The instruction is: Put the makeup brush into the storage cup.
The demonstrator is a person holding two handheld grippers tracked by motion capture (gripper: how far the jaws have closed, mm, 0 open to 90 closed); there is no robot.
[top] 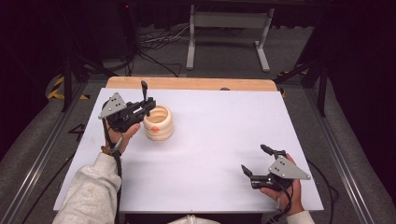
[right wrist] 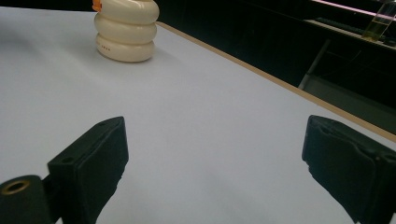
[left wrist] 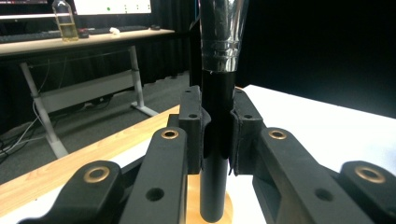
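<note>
surface: white table point(top: 210, 154) | edge: wood strip point(top: 191, 83) | room: dark, grey floor point(top: 224, 49)

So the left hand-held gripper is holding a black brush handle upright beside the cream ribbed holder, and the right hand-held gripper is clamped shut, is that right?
Not quite. The right hand-held gripper is open, its jaws wide apart over bare table, as the right gripper view shows. The left hand-held gripper does hold the black brush handle upright by the cream ribbed holder.

My matt black plastic fingers point(left wrist: 243, 126), with their brass-coloured pivot pins, clamp a brush point(left wrist: 217, 116) with a smooth black handle and a shiny metal ferrule. The ribbed holder point(top: 158, 122) looks like smooth cream ceramic. The worktop point(top: 219, 140) is matt white, edged with pale wood.
</note>
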